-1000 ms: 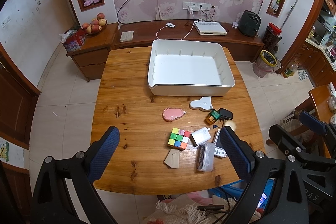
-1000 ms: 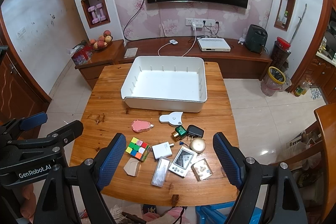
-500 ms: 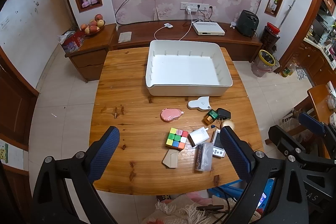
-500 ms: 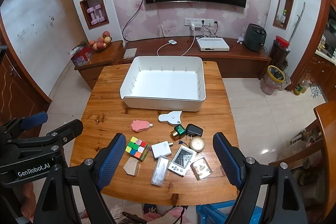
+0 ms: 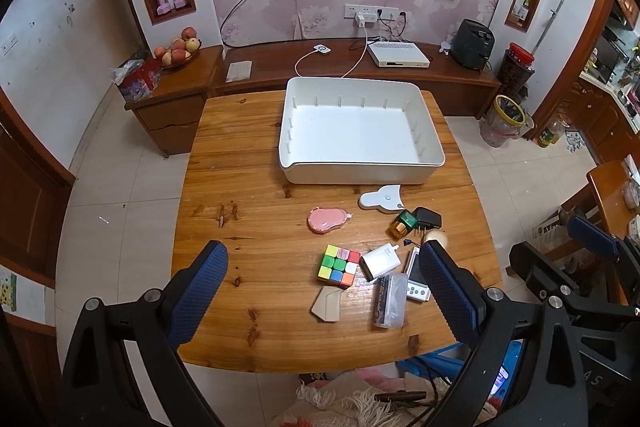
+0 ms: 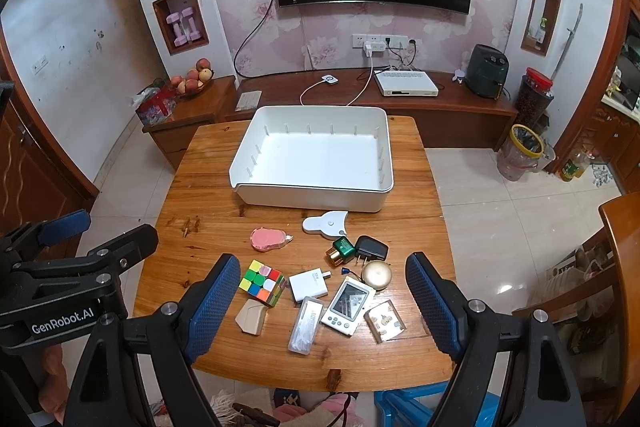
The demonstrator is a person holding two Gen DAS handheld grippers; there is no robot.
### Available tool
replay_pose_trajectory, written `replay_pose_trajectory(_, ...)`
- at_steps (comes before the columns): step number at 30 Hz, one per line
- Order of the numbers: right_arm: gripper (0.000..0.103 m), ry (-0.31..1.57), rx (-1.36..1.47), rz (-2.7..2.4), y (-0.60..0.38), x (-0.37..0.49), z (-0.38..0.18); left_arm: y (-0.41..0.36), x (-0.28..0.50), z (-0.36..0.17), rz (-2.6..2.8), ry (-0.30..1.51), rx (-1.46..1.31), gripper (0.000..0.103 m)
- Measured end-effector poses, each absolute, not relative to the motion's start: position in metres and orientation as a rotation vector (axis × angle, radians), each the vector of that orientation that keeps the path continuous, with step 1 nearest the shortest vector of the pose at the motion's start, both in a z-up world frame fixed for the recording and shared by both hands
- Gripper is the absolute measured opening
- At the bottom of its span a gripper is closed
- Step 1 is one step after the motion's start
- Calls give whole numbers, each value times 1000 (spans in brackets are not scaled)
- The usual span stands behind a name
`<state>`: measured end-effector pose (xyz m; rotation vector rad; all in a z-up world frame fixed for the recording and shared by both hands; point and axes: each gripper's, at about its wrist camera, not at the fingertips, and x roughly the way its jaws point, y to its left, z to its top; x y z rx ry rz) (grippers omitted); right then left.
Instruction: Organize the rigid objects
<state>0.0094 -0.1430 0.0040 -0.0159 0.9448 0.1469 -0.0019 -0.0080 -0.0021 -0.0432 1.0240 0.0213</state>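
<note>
Left gripper [image 5: 322, 281], right gripper [image 6: 322, 293] — both spread wide, empty, held above the near table edge.

Clear plastic case [image 6: 306, 324]: nearest item, long axis running near-to-far, leaning slightly right. Beside it, a beige wedge [image 6: 251, 316], timer [image 6: 349, 303], colour cube [image 6: 262, 282] and white charger [image 6: 309, 285].

Mid-table: pink tape dispenser [image 6: 268, 239], tip pointing right; black plug [image 6: 371, 248].

Far: white bin [image 6: 316, 157], nothing in it, long axis crosswise on the wooden table [image 6: 208, 195].

Step judged: first pick not yet begun. Next move calls for lowering one gripper over a near item, jaws across its short side.
</note>
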Motion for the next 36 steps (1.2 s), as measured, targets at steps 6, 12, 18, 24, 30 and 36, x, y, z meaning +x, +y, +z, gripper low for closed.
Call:
replay_pose_trajectory(6,85,949,-15,148,-142,9,3,-8,-2,-2,22,1024,-43,97)
replay_pose_trajectory(12,85,955,-14,150,-138,8,0,-10,0,-1,19,1029,-44,97)
replay_pose_trajectory(18,85,978,-5,152,-142,11,-7,-10,21,-3,3,1074,-55,97)
replay_pose_trajectory(24,85,1017,14,150,-150,18,-16,-6,32,-24,-16,1146,-102,97)
replay_pose_trajectory(30,85,1059,-1,137,-158,31,-31,-4,39,-54,-7,1200,-124,97)
replay_pose_trajectory(36,85,1111,-13,144,-164,40,-56,-4,45,-79,1,1230,-107,97)
